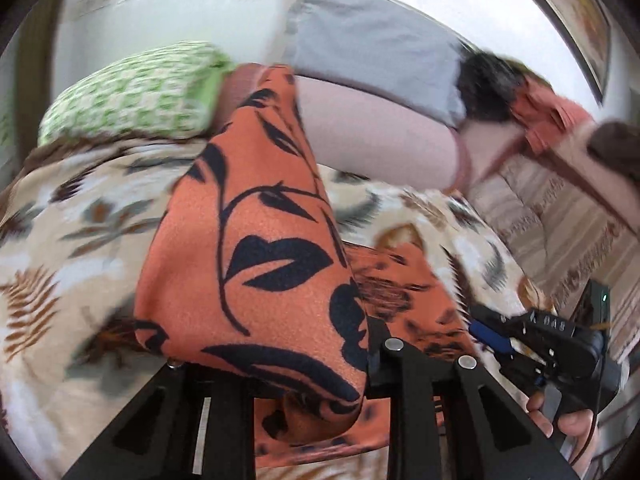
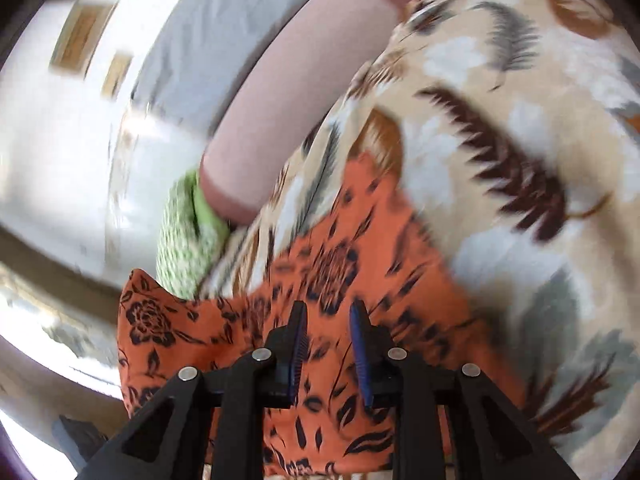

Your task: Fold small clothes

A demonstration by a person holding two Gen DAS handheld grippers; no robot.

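An orange garment with a black leaf and flower print [image 1: 248, 256] hangs lifted in front of the left wrist camera, draped over my left gripper [image 1: 320, 364], whose fingertips it hides. The rest of it lies on the bed [image 2: 360, 280]. My right gripper [image 2: 328, 320] hovers over the orange garment with its blue-padded fingers [image 2: 358, 344] a small gap apart and nothing between them. It also shows at the lower right of the left wrist view [image 1: 532, 344], held by a hand.
A beige bedspread with a feather print [image 1: 72, 240] [image 2: 500, 140] covers the bed. A green patterned pillow [image 1: 132, 92], a pink bolster [image 1: 380, 128] and a grey pillow [image 1: 368, 36] lie at the far side. More clothes [image 1: 548, 116] sit at the right.
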